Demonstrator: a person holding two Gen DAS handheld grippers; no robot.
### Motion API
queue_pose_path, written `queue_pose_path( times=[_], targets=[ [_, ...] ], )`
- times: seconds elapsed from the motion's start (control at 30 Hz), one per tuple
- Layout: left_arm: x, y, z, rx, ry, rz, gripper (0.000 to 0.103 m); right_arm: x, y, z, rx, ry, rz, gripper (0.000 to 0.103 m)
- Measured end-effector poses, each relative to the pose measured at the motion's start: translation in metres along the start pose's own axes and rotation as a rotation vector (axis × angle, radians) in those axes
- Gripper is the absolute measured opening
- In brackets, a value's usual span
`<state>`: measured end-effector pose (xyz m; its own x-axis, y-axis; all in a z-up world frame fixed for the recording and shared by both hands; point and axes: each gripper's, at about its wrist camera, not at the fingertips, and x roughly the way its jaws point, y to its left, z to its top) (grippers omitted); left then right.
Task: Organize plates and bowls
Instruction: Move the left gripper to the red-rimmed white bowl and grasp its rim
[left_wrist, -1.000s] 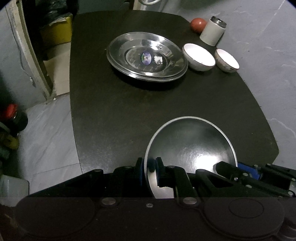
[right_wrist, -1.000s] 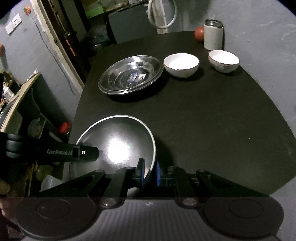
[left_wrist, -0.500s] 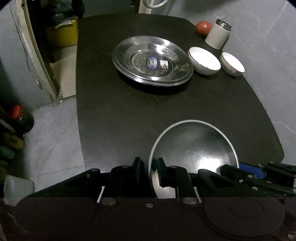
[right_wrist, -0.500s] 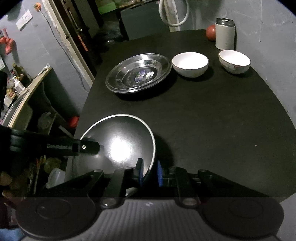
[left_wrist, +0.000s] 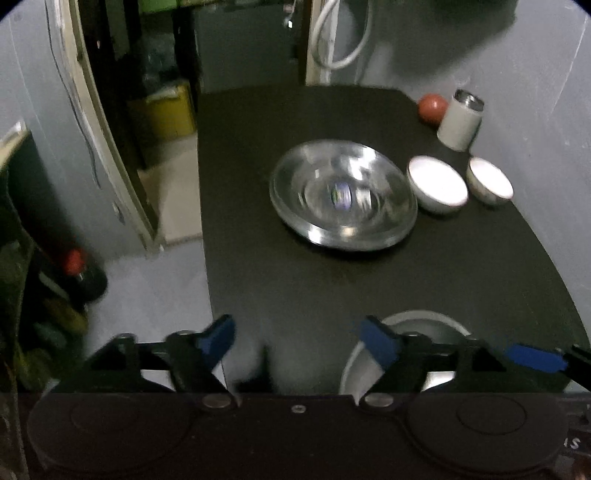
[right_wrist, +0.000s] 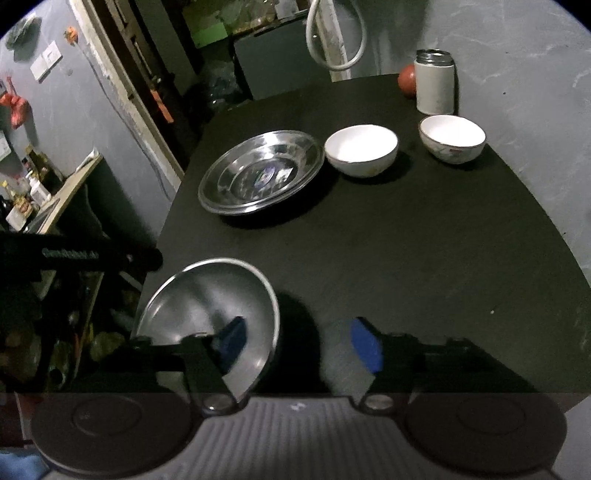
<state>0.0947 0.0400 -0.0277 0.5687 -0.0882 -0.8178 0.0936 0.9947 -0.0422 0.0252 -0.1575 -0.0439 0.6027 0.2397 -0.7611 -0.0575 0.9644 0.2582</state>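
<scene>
I am holding both grippers wide open over the near end of the black table (right_wrist: 424, 236), and neither is gripping anything. The left gripper (left_wrist: 299, 339) is spreading its blue pads apart with only table between them. The right gripper (right_wrist: 295, 341) is gaping too, one pad hanging over the steel bowl (right_wrist: 207, 310) without pinching it.

That bowl is sitting free at the near left corner of the table. Farther along the table a stack of steel plates (right_wrist: 258, 171) is resting, with two white bowls (right_wrist: 362, 149) just beside it, apart from each other.

I am judging the steel bowl light, stiff and slick, so the thin rim is the place to pinch, squarely. The white bowls look ceramic, heavier and chippable, so I am planning a firm rim hold and a gentle set-down when nesting them.
</scene>
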Motion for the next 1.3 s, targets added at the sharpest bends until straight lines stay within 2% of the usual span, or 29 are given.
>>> queue_pose_path(
  times=[0.03,0.07,0.23,0.47,0.57,0.77,0.87,0.97,1.07,1.13,1.27,1.3],
  targets=[
    [0.000,-0.002,0.004,0.010,-0.017,0.012,0.095,0.000,-0.003,0.002,0.006,-0.009,-0.008,0.085],
    [0.000,-0.004,0.009,0.021,-0.033,0.022,0.098,0.000,-0.007,0.004,0.011,-0.020,-0.018,0.088],
    [0.007,-0.020,0.044,0.080,-0.088,0.021,0.099,0.003,-0.030,0.020,0.050,-0.077,-0.032,0.101],
    [0.038,-0.063,0.107,0.187,-0.141,-0.088,0.100,0.019,-0.065,0.045,0.076,-0.145,-0.028,0.102],
    [0.065,-0.087,0.134,0.267,-0.106,-0.148,0.102,0.031,-0.081,0.055,0.104,-0.171,-0.027,0.102],
    [0.115,-0.131,0.168,0.490,-0.087,-0.119,0.102,0.056,-0.106,0.076,0.189,-0.200,-0.009,0.102],
    [0.137,-0.146,0.173,0.625,-0.065,-0.105,0.102,0.067,-0.112,0.087,0.214,-0.206,0.005,0.101],
    [0.156,-0.155,0.174,0.712,-0.022,-0.103,0.101,0.079,-0.114,0.098,0.222,-0.199,0.009,0.096],
    [0.166,-0.157,0.175,0.736,0.014,-0.115,0.098,0.087,-0.115,0.107,0.225,-0.202,0.008,0.091],
    [0.170,-0.157,0.176,0.728,0.035,-0.121,0.090,0.091,-0.114,0.110,0.220,-0.193,0.000,0.085],
    [0.175,-0.158,0.177,0.724,0.058,-0.133,0.082,0.099,-0.115,0.116,0.223,-0.177,-0.002,0.077],
    [0.177,-0.159,0.178,0.724,0.066,-0.135,0.077,0.100,-0.114,0.116,0.222,-0.173,-0.004,0.074]
  ],
)
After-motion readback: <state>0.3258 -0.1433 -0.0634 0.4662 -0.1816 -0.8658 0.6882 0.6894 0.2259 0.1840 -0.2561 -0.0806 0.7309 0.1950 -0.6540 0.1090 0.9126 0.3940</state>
